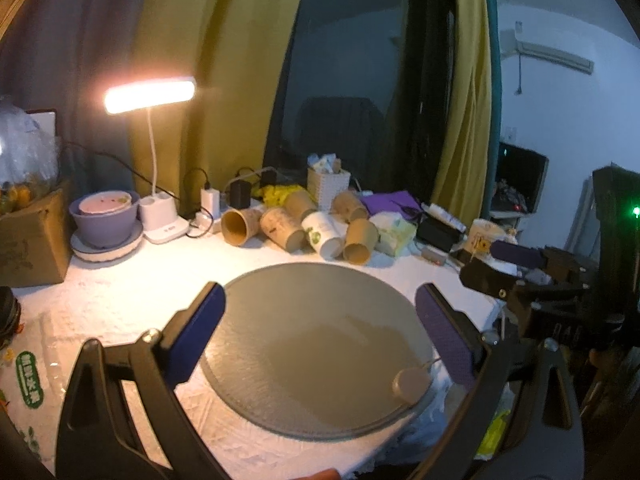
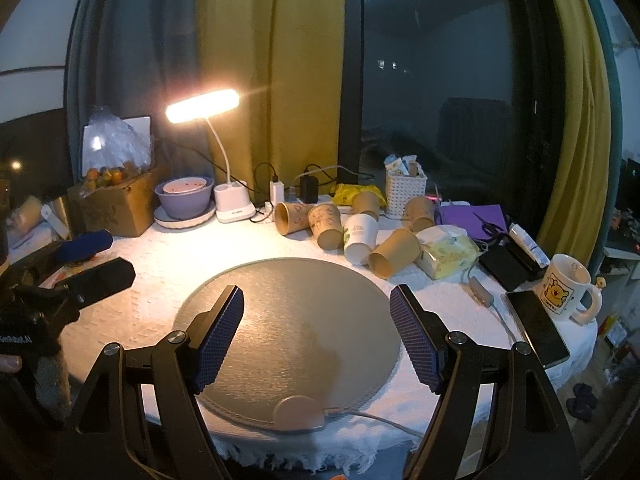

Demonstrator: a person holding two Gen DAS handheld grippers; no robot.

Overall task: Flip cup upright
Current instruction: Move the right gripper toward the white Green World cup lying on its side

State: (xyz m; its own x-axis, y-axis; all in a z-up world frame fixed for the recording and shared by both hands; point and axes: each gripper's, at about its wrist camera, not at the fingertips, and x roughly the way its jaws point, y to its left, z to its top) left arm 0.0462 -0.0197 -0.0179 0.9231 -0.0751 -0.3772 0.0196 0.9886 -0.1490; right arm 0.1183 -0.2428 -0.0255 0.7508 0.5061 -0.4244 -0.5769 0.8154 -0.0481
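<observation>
A white cloth covered the table (image 2: 168, 256), with a round grey mat (image 2: 296, 300) in the middle, a lit desk lamp (image 2: 204, 106) at the far left, and yellow curtains (image 2: 272, 80) beside a dark window behind. The paper cups (image 2: 362, 236) lay tipped on their sides in a heap at the far edge of the mat. Both the left gripper (image 1: 320, 332) and the right gripper (image 2: 316, 336) hung wide apart over the mat, holding and touching nothing.
</observation>
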